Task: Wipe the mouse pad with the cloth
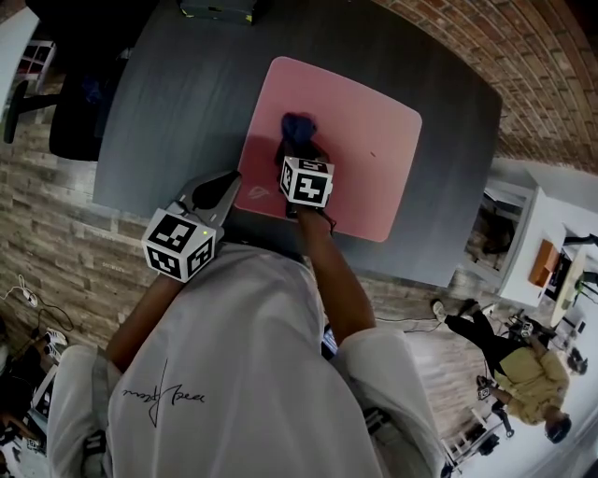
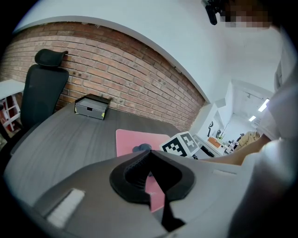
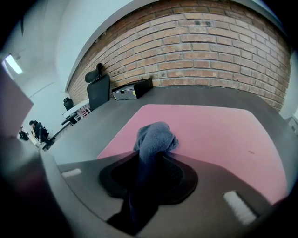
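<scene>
Bunched blue cloth (image 3: pixel 156 135) is clamped by the right hand-held gripper (image 3: pixel 151 157) on the rounded pink mouse pad (image 3: pixel 223 135); the left hand-held gripper (image 2: pixel 149 152) is closed, empty.

a dark grey table (image 1: pixel 177 112) with rounded corners stands along a brick wall (image 1: pixel 523 84). a pink mouse pad (image 1: pixel 369 154) lies flat on it, close to the near edge and turned a little askew. a flat dark box (image 1: pixel 217 9) sits at the far edge by the wall, well apart from the pad.

Left claw (image 2: pixel 149 153) closed, right claw (image 3: pixel 151 157) gripping cloth (image 3: pixel 156 136)
</scene>
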Tool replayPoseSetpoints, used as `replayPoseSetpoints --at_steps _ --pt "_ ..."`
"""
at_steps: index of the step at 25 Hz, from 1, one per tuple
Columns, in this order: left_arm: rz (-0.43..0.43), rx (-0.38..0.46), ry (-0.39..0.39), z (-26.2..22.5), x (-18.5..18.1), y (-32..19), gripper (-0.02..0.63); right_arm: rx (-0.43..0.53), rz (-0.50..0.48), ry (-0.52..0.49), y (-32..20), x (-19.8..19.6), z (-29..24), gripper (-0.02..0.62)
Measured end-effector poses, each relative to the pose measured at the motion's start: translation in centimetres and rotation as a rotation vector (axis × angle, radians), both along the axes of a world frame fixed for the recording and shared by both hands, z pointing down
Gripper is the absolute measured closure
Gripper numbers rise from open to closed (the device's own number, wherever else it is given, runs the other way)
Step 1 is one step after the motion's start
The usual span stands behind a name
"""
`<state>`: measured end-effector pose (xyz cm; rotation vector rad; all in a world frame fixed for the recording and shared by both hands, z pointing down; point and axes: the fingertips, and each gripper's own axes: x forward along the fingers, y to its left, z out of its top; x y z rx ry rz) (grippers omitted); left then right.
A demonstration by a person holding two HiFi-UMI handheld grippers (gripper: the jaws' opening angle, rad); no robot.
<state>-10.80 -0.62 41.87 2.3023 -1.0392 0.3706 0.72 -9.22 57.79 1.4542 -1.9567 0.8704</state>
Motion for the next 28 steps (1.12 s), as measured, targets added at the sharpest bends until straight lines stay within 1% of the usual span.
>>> replayPoseSetpoints --at_steps 3,5,9,18,23,28 --pt "-0.033 0.000 0.009 -0.1 -0.2 0.0 0.595 -0.006 0.019 0.021 0.3 1.1 0.1 0.494" --pt "-0.040 -0.001 0.007 0.0 -0.1 -0.1 0.595 -0.010 0.034 0.018 0.4 1.8 0.1 0.494" --pt "-0.022 -0.002 0.002 0.0 0.6 -0.1 0.595 -0.011 0.043 0.015 0.6 2.9 0.2 0.491" --pt "-0.015 -0.009 0.006 0.4 1.7 -0.4 0.595 -0.013 0.066 0.015 0.9 4.7 0.2 0.488" --pt "0.007 -0.012 0.013 0.5 2.9 -0.5 0.595 -0.025 0.094 -0.013 1.3 6.1 0.4 0.485" --pt "0.021 -0.015 0.010 0.5 3.8 -0.6 0.595 -0.027 0.107 -0.016 1.3 7.3 0.3 0.485"
